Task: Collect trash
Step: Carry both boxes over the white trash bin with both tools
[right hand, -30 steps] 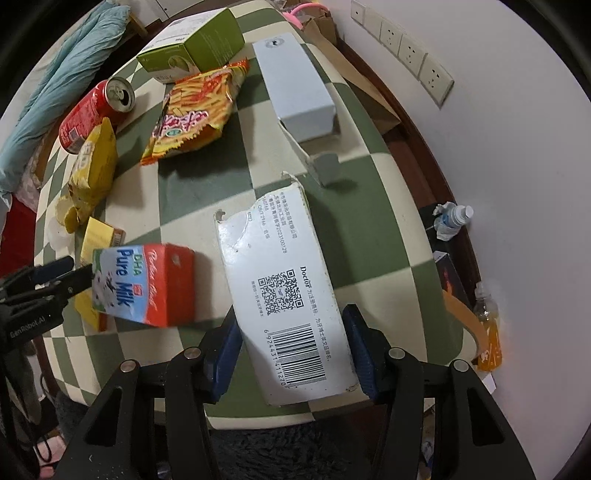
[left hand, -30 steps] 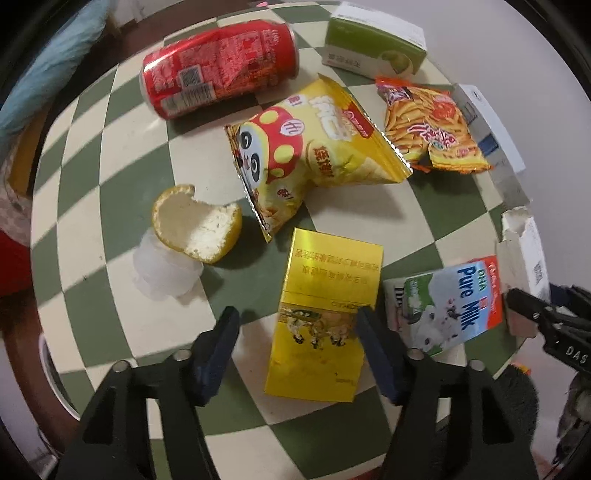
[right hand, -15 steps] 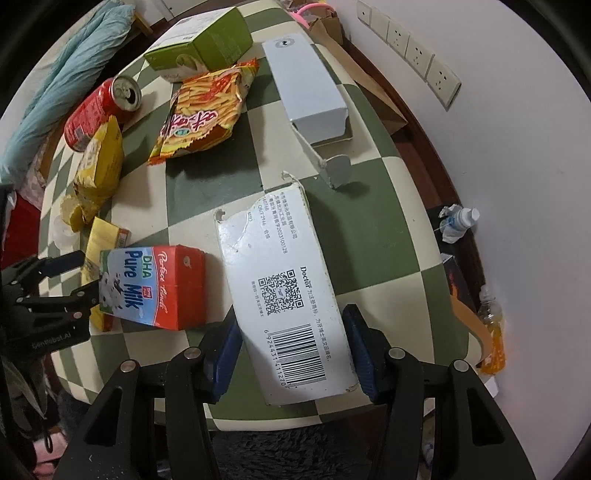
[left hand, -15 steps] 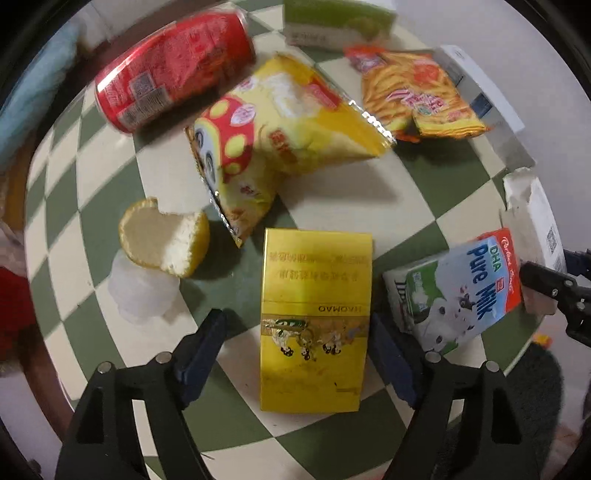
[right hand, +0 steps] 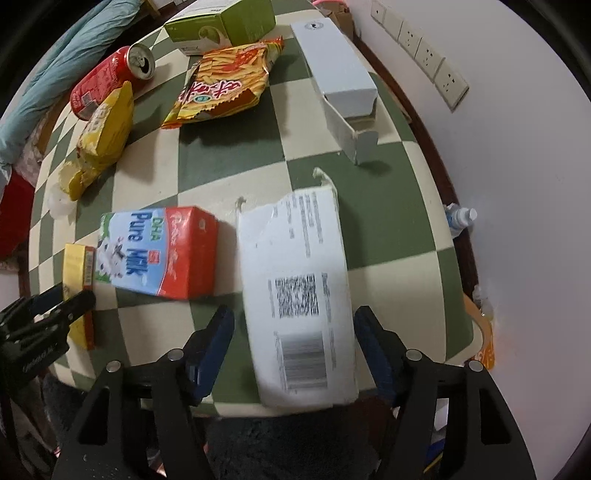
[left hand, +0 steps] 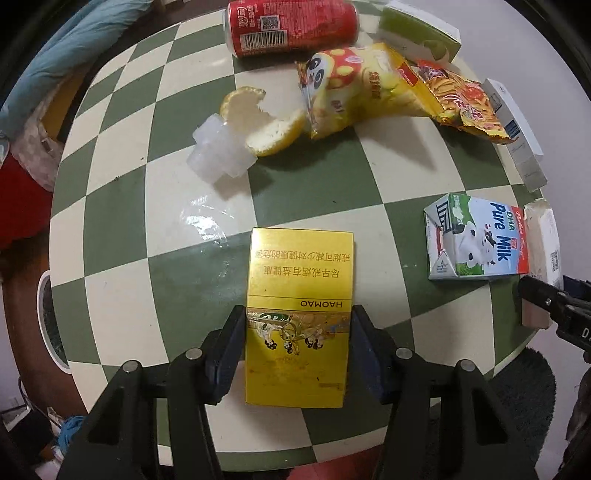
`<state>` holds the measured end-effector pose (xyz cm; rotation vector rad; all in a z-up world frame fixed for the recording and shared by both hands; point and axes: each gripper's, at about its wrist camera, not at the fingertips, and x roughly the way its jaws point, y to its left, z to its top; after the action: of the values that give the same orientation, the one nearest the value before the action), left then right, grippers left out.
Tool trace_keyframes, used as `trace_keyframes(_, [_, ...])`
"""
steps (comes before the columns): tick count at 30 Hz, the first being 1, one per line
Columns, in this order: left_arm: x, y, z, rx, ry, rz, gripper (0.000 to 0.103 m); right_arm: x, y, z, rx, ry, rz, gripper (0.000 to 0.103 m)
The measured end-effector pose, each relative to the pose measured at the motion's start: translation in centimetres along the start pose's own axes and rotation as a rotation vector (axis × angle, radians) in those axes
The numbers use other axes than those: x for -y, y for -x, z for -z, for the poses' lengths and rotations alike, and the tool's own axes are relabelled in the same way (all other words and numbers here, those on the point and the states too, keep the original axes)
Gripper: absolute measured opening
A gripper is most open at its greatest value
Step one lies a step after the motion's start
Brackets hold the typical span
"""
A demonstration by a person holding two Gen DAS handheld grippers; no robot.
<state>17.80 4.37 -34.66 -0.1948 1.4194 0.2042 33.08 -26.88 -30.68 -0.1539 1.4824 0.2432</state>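
A flat yellow box (left hand: 299, 280) lies on the checkered table (left hand: 122, 206) near its front edge. My left gripper (left hand: 297, 325) is shut on it, both pads pressed to its long sides. A torn white carton with a barcode (right hand: 299, 280) lies between the fingers of my right gripper (right hand: 295, 325), which stands open; a thin gap shows at the left finger (right hand: 218, 332), and the carton looks blurred. Between the two sits a Pure Milk carton (right hand: 159, 251) on its side. The right view also shows the left gripper (right hand: 55, 306) at the yellow box (right hand: 77, 266).
Farther back lie a red soda can (left hand: 291, 26), a yellow panda snack bag (left hand: 354, 85), an orange chip bag (right hand: 225, 81), a citrus peel (left hand: 258, 122), a clear plastic cup (left hand: 221, 155), a green box (right hand: 221, 26) and a long white box (right hand: 336, 70). A wall with sockets (right hand: 436, 66) stands on the right.
My left gripper has slid forward around the yellow box and closed on it. The right fingers have spread slightly apart from the white carton, which now blurs.
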Motion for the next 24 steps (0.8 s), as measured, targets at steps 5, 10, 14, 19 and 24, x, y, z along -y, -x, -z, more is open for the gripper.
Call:
trace_keyframes(5, [1.7,-0.8,-0.7,0.024,0.018,-0.011,0.053,-1.2,0.0,0.2,0.028,0.016,0.064,0.068])
trace_keyframes(10, [4.1,0.7,-1.4,0.05,0.021,-0.047,0.052,-1.3,0.9,1.6,0.07,0.016,0.088,0.05])
trace_keyframes(14, [3.7,4.1,-1.8,0.111,0.04,-0.055,0.052,-1.3,3.1,2.8,0.11,0.007,0.054,0.05])
trace_keyframes(19, [2.5,10.0,-0.2,0.238,0.075,-0.063,0.052,-3.9,8.1,4.0,0.206,0.039,-0.012,0.05])
trace_keyframes(24, [0.6,16.1,-0.4,0.357,0.108,-0.074,0.052,-9.0,13.2,4.6,0.296,0.099,-0.107,0.049])
